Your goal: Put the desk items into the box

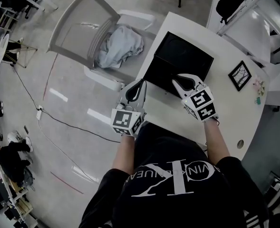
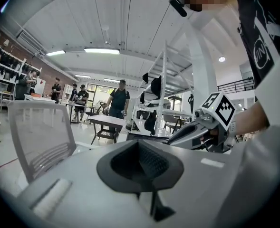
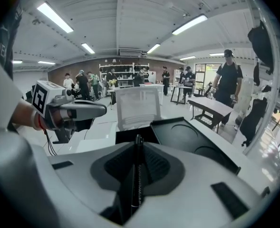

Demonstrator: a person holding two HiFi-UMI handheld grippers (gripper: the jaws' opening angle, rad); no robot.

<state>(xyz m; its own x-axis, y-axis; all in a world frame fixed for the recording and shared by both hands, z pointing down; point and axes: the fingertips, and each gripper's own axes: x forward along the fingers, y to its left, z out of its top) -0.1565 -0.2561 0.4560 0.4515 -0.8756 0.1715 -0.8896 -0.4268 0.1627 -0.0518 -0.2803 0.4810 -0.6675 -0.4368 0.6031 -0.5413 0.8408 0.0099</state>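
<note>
The right claw (image 1: 178, 79) is clamping a black pen (image 3: 137, 175) between its closed jaws and is hovering over the near edge of the open black box (image 1: 180, 56), which is sitting on the white tabletop (image 1: 225, 118). The left claw (image 1: 139, 83) is hanging just beside the box's near left corner, its jaws pressed together on nothing. A small picture frame (image 1: 239, 75) is lying to the right of the box.
</note>
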